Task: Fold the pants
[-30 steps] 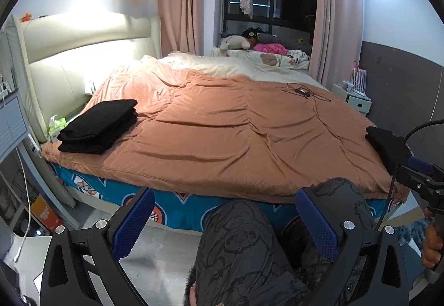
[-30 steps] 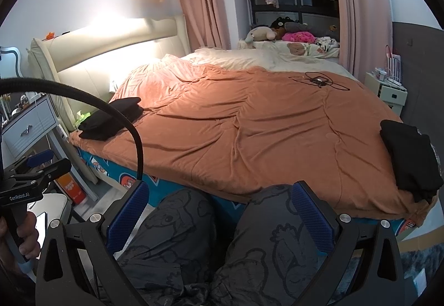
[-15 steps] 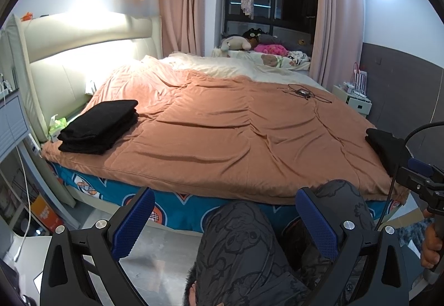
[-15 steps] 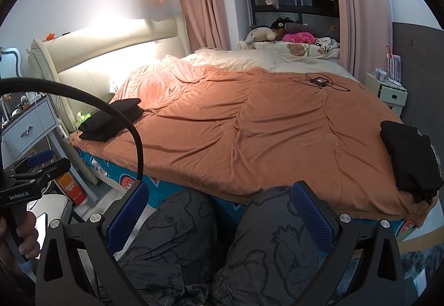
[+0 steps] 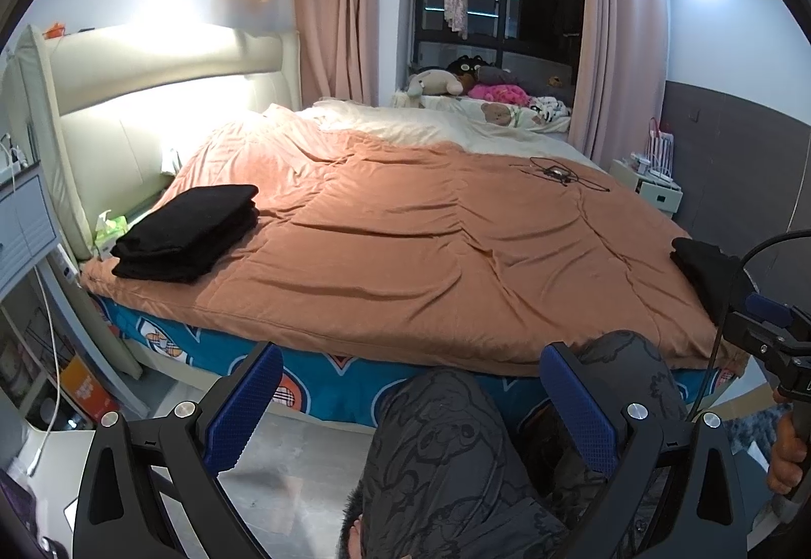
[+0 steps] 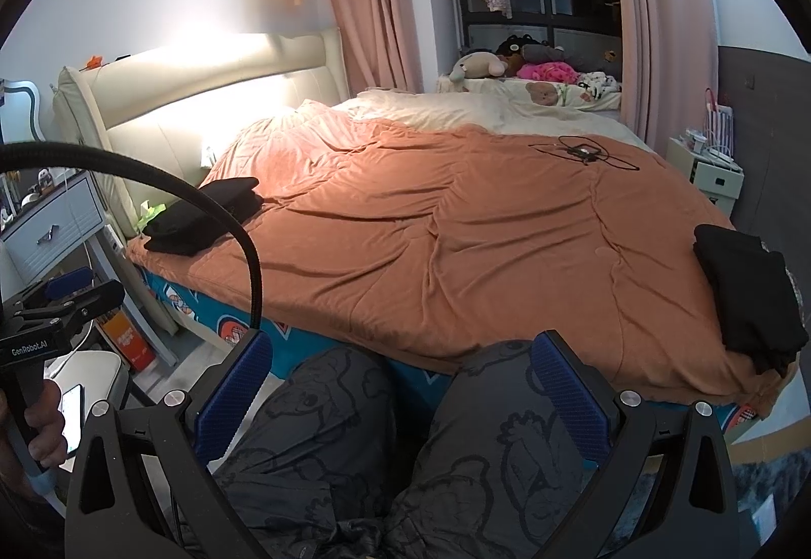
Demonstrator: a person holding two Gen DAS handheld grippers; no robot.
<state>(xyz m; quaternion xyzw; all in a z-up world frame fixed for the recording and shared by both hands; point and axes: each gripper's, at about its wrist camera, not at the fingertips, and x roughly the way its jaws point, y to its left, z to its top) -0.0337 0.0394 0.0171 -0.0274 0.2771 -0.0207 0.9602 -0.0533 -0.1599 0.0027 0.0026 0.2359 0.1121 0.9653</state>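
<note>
A neat stack of folded black pants lies on the bed's near left corner. A looser black pile lies at the bed's right edge. My left gripper is open, held low over the person's knees in front of the bed, holding nothing. My right gripper is open as well, above the patterned grey trousers the person wears. Each gripper also shows at the edge of the other's view, gripped by a hand.
The bed has an orange-brown duvet with a black cable lying on its far part. A bedside cabinet and a phone stand left; a small white cabinet stands right. Soft toys sit by the window.
</note>
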